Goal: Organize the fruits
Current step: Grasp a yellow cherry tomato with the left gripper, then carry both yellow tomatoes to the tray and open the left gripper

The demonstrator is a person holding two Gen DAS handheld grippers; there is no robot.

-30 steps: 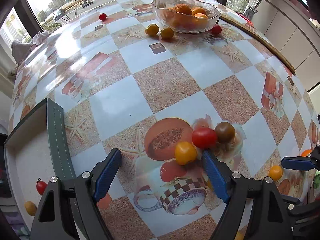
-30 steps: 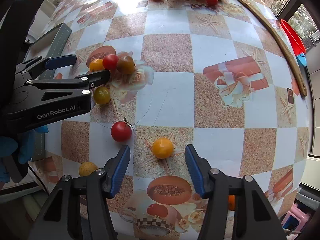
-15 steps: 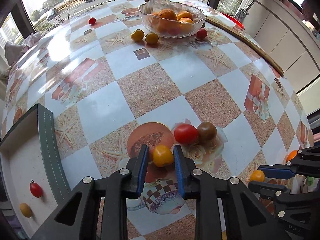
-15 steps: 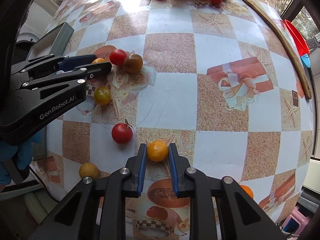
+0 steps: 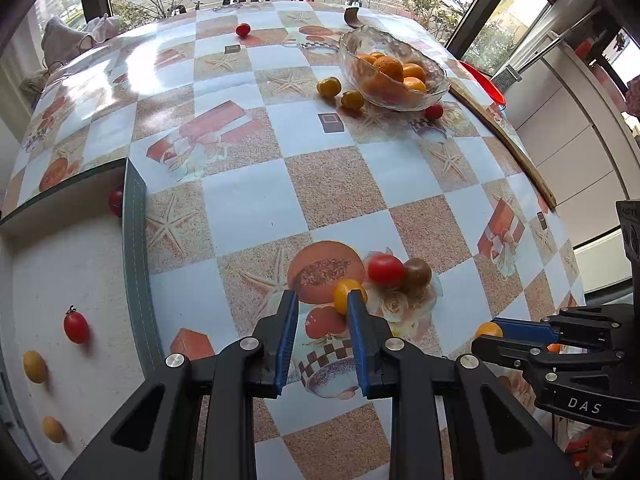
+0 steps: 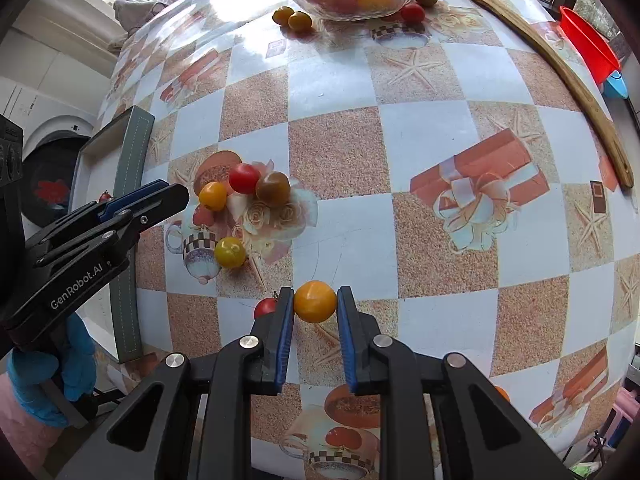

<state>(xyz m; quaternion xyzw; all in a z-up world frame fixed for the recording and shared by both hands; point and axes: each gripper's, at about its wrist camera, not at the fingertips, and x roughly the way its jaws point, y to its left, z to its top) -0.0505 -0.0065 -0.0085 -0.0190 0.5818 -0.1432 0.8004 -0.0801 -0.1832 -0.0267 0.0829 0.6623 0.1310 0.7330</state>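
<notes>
My right gripper (image 6: 315,307) is shut on an orange-yellow tomato (image 6: 315,301) and holds it above the table. My left gripper (image 5: 322,307) holds nothing; its jaws are narrowed, and a yellow tomato (image 5: 346,294) lies on the table just outside its right finger, next to a red tomato (image 5: 385,270) and a dark brown one (image 5: 417,272). In the right wrist view the same trio lies on the table (image 6: 213,195), with another yellow tomato (image 6: 229,252) and a red one (image 6: 265,307) nearer. A grey-rimmed white tray (image 5: 135,248) at left holds several small tomatoes.
A glass bowl (image 5: 394,68) of oranges stands at the far side, with two yellow tomatoes (image 5: 329,87) and a red one (image 5: 433,111) beside it. A lone red tomato (image 5: 242,30) lies far back. A wooden strip (image 6: 560,64) runs along the table's right edge.
The yellow tomato that sat between my left jaws now lies outside the right finger, and the left gripper has shifted left and back. My right gripper has lifted its tomato clear of the table.
</notes>
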